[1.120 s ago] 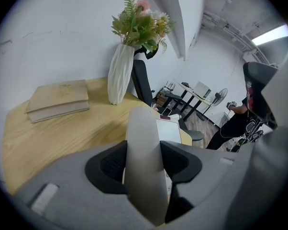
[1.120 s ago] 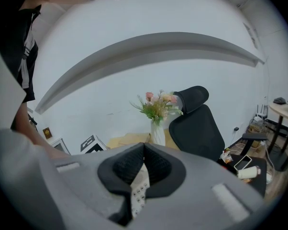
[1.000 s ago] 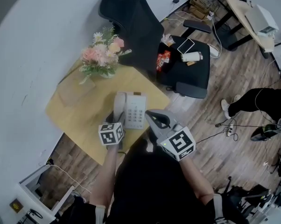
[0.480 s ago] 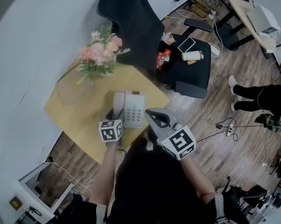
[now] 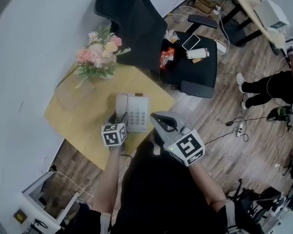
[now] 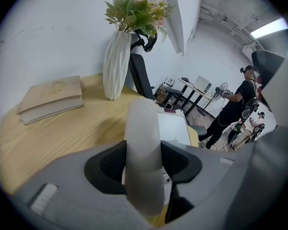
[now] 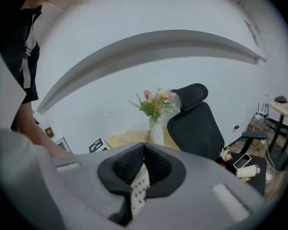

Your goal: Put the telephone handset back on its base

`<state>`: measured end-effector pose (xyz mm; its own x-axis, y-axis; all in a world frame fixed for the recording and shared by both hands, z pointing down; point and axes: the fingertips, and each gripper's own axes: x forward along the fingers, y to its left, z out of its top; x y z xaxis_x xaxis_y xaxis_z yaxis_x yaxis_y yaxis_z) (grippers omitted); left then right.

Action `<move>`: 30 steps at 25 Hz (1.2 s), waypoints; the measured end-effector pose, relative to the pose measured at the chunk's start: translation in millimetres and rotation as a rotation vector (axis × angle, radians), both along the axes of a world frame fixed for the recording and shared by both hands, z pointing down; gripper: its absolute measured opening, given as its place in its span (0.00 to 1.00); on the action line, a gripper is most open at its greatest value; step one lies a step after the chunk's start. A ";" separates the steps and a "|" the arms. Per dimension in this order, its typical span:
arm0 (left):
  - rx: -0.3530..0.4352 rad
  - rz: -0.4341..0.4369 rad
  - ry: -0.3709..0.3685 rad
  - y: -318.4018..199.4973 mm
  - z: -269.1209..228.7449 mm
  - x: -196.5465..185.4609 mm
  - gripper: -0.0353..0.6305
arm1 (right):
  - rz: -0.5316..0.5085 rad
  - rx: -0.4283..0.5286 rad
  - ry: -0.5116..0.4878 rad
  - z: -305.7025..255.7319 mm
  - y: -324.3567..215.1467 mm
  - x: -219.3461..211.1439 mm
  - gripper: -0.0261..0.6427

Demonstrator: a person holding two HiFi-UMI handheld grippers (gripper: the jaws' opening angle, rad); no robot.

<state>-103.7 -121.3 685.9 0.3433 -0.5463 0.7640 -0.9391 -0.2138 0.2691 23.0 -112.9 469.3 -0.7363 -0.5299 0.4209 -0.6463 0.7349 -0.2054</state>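
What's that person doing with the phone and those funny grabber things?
A person holds a gripper in each hand. The left gripper is clamped on the white telephone handset, which lies along the left side of its base on the yellow table. The right gripper is shut on nothing and hangs beside the phone.
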 end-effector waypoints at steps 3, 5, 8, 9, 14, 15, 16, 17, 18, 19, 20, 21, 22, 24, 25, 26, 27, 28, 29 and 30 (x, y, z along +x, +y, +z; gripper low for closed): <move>0.005 0.008 -0.001 0.5 -0.3 0.4 0.38 | 0.012 0.000 0.001 -0.4 2.5 1.6 0.04; 0.006 0.015 -0.005 0.8 -0.2 0.0 0.38 | 0.016 0.001 0.001 0.1 4.3 2.0 0.04; 0.011 0.023 -0.003 1.2 -1.0 -0.1 0.38 | 0.020 0.004 0.003 -0.8 6.6 1.0 0.04; 0.014 0.027 0.000 1.6 -1.4 0.3 0.38 | 0.021 0.004 0.005 -1.2 7.4 0.6 0.04; 0.020 0.046 0.013 2.9 -1.9 2.5 0.38 | 0.026 0.012 0.001 -4.3 11.4 -3.9 0.04; 0.021 0.051 0.020 3.5 -2.3 3.4 0.38 | 0.027 0.013 0.002 -4.7 12.4 -4.4 0.04; 0.021 0.055 0.028 4.0 -2.8 4.1 0.38 | 0.029 0.014 0.002 -4.9 13.3 -4.6 0.04; 0.022 0.057 0.035 4.4 -3.2 4.4 0.38 | 0.031 0.015 0.002 -5.0 14.1 -4.6 0.04; 0.023 0.057 0.040 4.8 -3.4 4.3 0.38 | 0.034 0.016 0.002 -4.9 15.0 -4.3 0.04; 0.023 0.057 0.044 5.4 -3.5 3.7 0.38 | 0.036 0.017 0.002 -4.7 16.1 -4.0 0.04; 0.023 0.057 0.045 6.2 -3.6 2.9 0.38 | 0.039 0.018 0.003 -4.6 17.4 -3.6 0.04; 0.023 0.057 0.045 7.1 -3.8 2.1 0.38 | 0.042 0.020 0.006 -4.4 18.7 -2.9 0.04; 0.024 0.058 0.043 8.1 -4.3 1.4 0.38 | 0.047 0.020 0.011 -4.3 19.8 -1.8 0.04; 0.026 0.058 0.041 10.0 -6.2 -0.1 0.38 | 0.061 0.020 0.019 -5.8 20.4 0.2 0.04; 0.028 0.058 0.042 10.9 -7.6 -0.8 0.38 | 0.066 0.021 0.020 -6.8 20.6 0.6 0.04; 0.030 0.058 0.043 11.8 -9.2 -1.3 0.38 | 0.065 0.023 0.018 -7.3 21.6 0.3 0.04; 0.033 0.057 0.044 12.7 -10.8 -1.9 0.38 | 0.061 0.026 0.013 -7.7 22.9 -0.5 0.04; 0.037 0.057 0.045 13.7 -12.4 -2.7 0.38 | 0.058 0.030 0.010 -8.5 24.0 -1.4 0.04; 0.041 0.055 0.045 14.8 -14.0 -3.7 0.38 | 0.057 0.034 0.008 -9.5 24.8 -2.5 0.04; 0.045 0.053 0.046 15.9 -15.9 -5.0 0.38 | 0.055 0.037 0.006 -10.7 25.5 -3.8 0.04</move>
<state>-108.8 -105.4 670.1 0.4067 -0.5600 0.7218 -0.9130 -0.2762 0.3002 19.1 -87.4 458.6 -0.7028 -0.5851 0.4046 -0.6874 0.7049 -0.1747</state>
